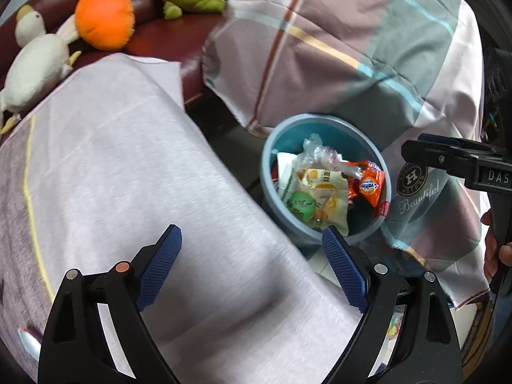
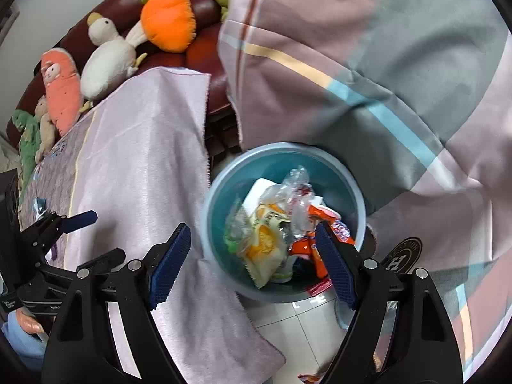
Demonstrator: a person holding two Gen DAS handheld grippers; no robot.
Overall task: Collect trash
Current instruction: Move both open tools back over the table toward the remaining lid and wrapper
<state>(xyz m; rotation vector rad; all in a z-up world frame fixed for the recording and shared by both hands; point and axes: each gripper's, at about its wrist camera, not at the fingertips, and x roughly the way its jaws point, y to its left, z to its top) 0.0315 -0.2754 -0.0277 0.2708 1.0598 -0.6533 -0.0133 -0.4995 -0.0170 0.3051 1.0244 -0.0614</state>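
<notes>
A blue round bin (image 1: 320, 126) (image 2: 272, 163) stands on the floor between two draped cloths. It holds several wrappers: an orange packet (image 1: 369, 187) (image 2: 300, 248), a yellow-white packet (image 1: 326, 198) (image 2: 265, 246) and crumpled clear plastic (image 1: 316, 150) (image 2: 296, 185). My left gripper (image 1: 252, 233) is open and empty over the pale lilac cloth (image 1: 144, 160), just left of the bin. My right gripper (image 2: 252, 228) is open and empty straight above the bin's contents. Its fingers (image 1: 448, 155) show at the right edge of the left wrist view.
A dark red sofa (image 2: 204, 6) carries plush toys: an orange one (image 1: 104, 16) (image 2: 168, 20) and a white duck (image 1: 35, 64) (image 2: 105, 64). A plaid quilt (image 1: 336, 48) (image 2: 368, 64) hangs behind and right of the bin. White tile floor (image 2: 297, 323) lies below it, with a red scrap (image 2: 320, 288).
</notes>
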